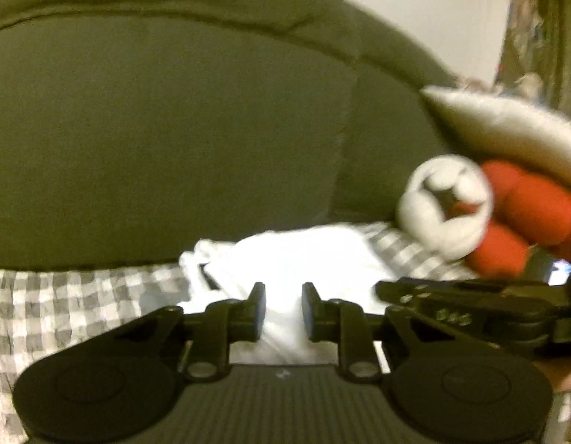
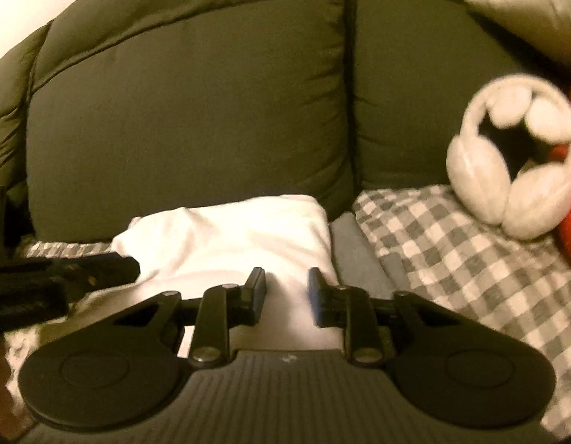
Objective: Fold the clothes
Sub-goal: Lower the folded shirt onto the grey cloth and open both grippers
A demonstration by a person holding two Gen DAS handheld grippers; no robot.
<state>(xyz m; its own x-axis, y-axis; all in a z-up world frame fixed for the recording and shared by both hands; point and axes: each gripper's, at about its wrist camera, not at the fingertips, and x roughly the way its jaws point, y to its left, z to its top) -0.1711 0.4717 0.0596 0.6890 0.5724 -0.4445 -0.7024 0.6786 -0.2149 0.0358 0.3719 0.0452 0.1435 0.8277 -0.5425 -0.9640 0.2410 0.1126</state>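
A: Starting at the left, what sits on the seat?

B: A grey-and-white checked sheet (image 1: 63, 296) covers the cushion in front of the dark olive sofa back (image 2: 189, 111). In the right wrist view the other tool's black body comes in from the left edge, lying over the near corner of the cloth.

A: And the cloth itself?

B: A white garment (image 2: 230, 236), folded into a thick pad, lies on the checked sheet against the foot of the sofa back, roughly in the middle of both views. In the left wrist view it is very bright and its folds are hard to read.

A: How do the tools stand?

B: The left gripper (image 1: 283, 309) has its jaws parted by a narrow gap, white cloth showing between them; whether the cloth is pinched I cannot tell. The right gripper (image 2: 287, 296) is parted slightly wider, over the near edge of the same garment, with nothing clearly clamped.

A: Further right?

B: A grey strip of bare cushion (image 2: 354, 255), then more checked sheet, a white-and-red plush toy (image 2: 515, 162) leaning on the sofa back, and a silvery pillow (image 1: 507, 125) above it.
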